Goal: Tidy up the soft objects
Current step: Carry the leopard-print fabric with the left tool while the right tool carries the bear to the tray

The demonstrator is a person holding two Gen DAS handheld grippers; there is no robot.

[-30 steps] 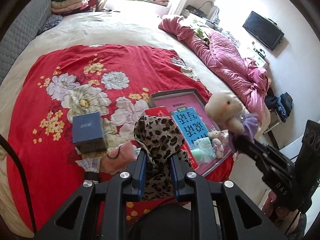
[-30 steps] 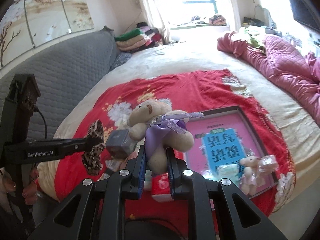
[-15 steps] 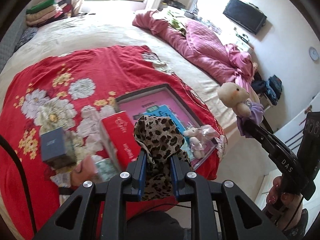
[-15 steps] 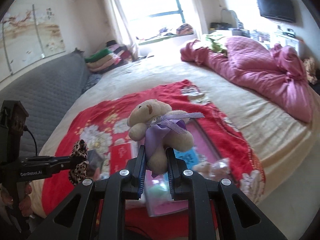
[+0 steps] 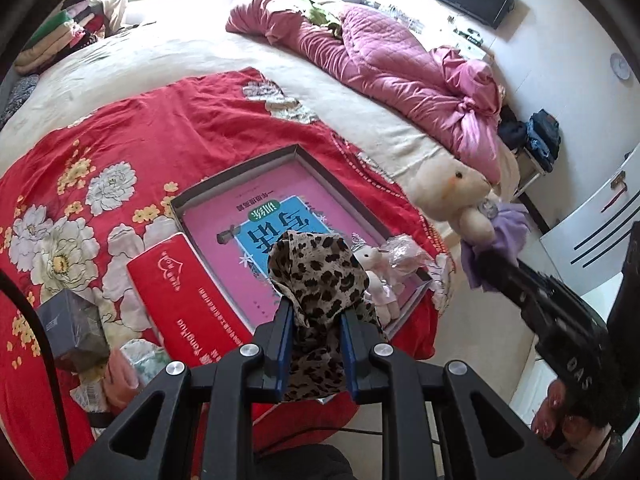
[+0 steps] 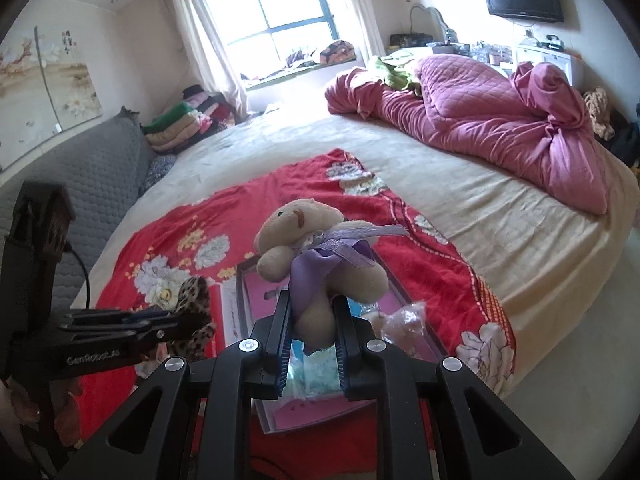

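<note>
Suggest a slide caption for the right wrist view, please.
Right gripper holds a plush bear above the tray; left gripper holds leopard-print fabric.

The left gripper [image 5: 314,334] pinches a leopard-print cloth [image 5: 318,280] above a shallow box [image 5: 236,178] lined with a pink sheet, beside a red carton [image 5: 180,292]. At right, the right gripper [image 5: 486,268] grips a cream teddy bear [image 5: 450,190] in purple fabric

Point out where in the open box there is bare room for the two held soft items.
Free: the box's far half, its pink floor bare up to the rim. Crowded: its near right corner, where the small plush and a crinkly wrapper lie, and outside its left wall, beside the red pack.
</note>
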